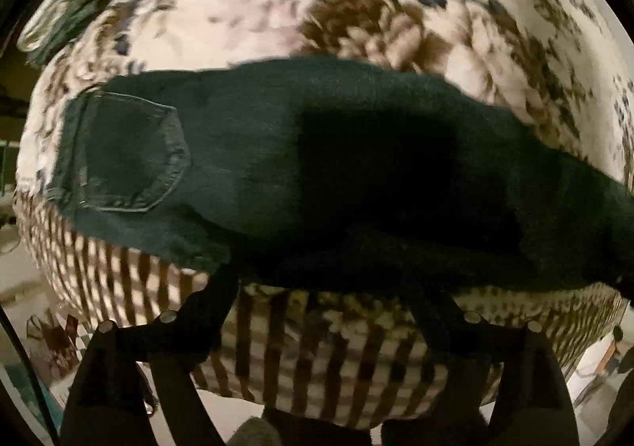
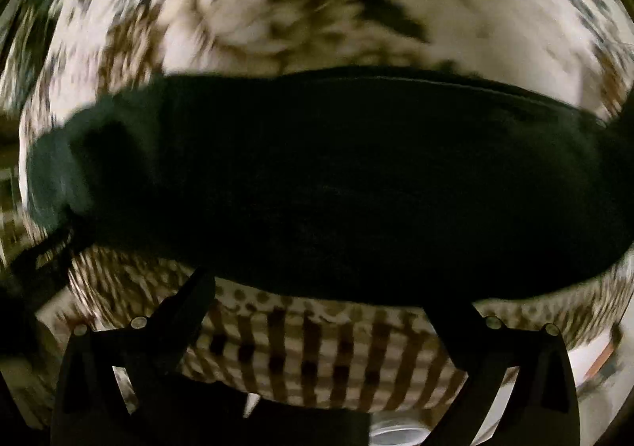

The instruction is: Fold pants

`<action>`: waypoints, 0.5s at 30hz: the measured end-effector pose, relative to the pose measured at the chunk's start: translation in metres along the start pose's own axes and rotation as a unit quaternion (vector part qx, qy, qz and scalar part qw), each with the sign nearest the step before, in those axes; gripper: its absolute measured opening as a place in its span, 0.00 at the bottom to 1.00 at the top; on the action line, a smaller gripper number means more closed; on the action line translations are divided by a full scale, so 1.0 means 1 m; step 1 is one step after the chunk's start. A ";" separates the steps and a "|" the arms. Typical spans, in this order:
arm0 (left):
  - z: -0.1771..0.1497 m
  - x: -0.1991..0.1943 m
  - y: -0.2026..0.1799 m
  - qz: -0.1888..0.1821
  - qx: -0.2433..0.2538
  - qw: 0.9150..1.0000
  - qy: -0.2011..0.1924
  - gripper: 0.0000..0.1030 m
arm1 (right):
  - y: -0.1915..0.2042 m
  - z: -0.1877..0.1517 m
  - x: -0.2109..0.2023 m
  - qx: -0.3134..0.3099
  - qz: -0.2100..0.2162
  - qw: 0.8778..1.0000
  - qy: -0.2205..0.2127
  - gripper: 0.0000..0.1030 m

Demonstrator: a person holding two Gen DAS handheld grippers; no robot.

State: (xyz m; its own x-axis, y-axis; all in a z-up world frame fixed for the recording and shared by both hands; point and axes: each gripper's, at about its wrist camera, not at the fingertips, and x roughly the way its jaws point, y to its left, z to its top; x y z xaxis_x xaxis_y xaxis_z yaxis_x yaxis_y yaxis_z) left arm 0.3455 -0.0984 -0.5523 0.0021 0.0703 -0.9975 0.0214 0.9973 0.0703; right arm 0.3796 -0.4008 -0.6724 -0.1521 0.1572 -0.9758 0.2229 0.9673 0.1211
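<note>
Pants: one dark denim pair (image 1: 317, 168) lies flat as a long band across the middle of the left wrist frame; the same pair (image 2: 337, 184) spans the right wrist frame from left edge to right edge.
Surface: a bed with a floral cover (image 1: 257, 10), its near border striped (image 1: 317, 359).
Edges: the pants' lower edge runs just above the striped border in both views; the bed's near edge curves along the bottom of the frames.
Open room: bare floral cover fills the upper half of each frame, above the pants.
Left tongs (image 1: 329, 287): jaws stand wide apart, nothing gripped; the tips sit at the pants' lower edge.
Right tongs (image 2: 329, 287): jaws spread wide, holding nothing; tips likewise at the pants' near edge.
Pocket: one back pocket (image 1: 130, 153), centre left of the left wrist frame.
Cut off: the pants run out of frame at right in the left view.
Hard to make out: both views are motion-blurred; the dark cloth hides folds and seams, and whether the fingertips touch it is unclear.
</note>
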 end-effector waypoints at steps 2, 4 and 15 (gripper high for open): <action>-0.005 -0.014 0.002 0.012 -0.005 1.000 -0.025 0.81 | -0.014 -0.001 -0.018 0.031 -0.024 0.999 -0.026 1.00; 0.001 -0.025 -0.001 0.015 -0.007 0.999 -0.050 0.81 | -0.030 0.003 -0.031 0.057 -0.045 0.996 -0.046 1.00; 0.081 -0.029 -0.073 0.042 0.043 0.995 -0.081 0.81 | -0.114 0.042 -0.027 0.124 -0.087 0.986 -0.069 1.00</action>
State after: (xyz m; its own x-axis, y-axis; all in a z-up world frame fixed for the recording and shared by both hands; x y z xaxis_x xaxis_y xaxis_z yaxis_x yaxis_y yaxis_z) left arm 0.4246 -0.1752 -0.5282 0.1690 0.1417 -0.9754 0.0999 0.9820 0.1600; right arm 0.3991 -0.5239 -0.6673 -0.0800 -0.0515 -0.9955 0.4369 0.8958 -0.0815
